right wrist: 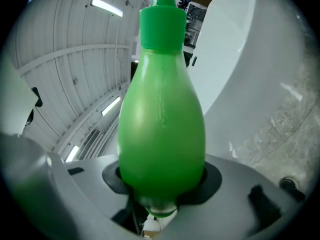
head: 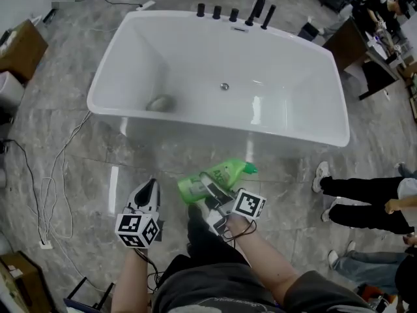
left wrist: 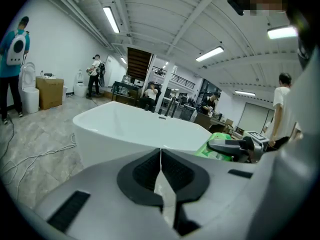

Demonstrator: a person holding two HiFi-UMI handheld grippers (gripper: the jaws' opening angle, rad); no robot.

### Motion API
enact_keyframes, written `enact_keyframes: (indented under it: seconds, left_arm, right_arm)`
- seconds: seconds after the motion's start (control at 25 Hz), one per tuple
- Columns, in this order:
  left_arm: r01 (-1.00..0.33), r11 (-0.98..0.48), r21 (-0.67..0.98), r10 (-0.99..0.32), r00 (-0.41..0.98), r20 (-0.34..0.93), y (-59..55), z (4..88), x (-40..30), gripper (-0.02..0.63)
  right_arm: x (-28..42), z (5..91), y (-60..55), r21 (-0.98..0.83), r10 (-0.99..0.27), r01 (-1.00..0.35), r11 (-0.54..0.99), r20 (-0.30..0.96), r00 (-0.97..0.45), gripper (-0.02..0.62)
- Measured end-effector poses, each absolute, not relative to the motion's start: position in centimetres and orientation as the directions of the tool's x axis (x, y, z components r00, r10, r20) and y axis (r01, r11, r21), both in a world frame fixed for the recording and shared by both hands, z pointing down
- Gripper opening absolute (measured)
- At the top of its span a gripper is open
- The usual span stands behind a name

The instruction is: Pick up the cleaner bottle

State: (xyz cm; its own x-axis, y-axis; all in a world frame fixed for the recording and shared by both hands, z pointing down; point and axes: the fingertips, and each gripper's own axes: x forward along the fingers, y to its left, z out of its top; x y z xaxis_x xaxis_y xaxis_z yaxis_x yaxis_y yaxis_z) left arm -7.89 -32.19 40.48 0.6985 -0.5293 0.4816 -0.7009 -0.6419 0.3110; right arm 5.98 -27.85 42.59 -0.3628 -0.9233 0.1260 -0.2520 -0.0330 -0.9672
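While the cleaner bottle [head: 221, 176] is clamped round its belly by the right gripper [head: 208, 188], it is held clear of the floor [head: 85, 168], before the bathtub's [head: 195, 128] near rim. The left gripper [head: 151, 186] is seen closed on nothing, judged unneeded.

Cleaner bottle [right wrist: 161, 129]: base sunk out of sight between right gripper [right wrist: 161, 181] pads. Grey lump [head: 160, 102] in bathtub [head: 293, 77] (too small to identify). Bystander [head: 358, 188]: cropped at the edge.

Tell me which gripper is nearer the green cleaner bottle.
Right. The right gripper is closed on the cleaner bottle; the left gripper, jaws together and empty, sits to its left, not touching.
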Motion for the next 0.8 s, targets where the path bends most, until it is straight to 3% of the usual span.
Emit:
enact_keyframes:
  seconds: [0.24,0.8]
  left_arm:
    - [-0.672,-0.663,0.328,-0.53,0.732,0.428,-25.8,36.6,-8.4,0.015]
    - [-0.665,-0.692,0.28,-0.563,0.74,0.368,-11.9,31.8,-12.3,0.015]
  right_arm:
    - [4.9,37.8,-22.8,-0.967,-0.932,-0.254,0.013,0.08,-0.353,0.199]
    - [1.6,34.2,-7.7,-0.961,-0.936,-0.274,-0.038,0.13,-0.326,0.199]
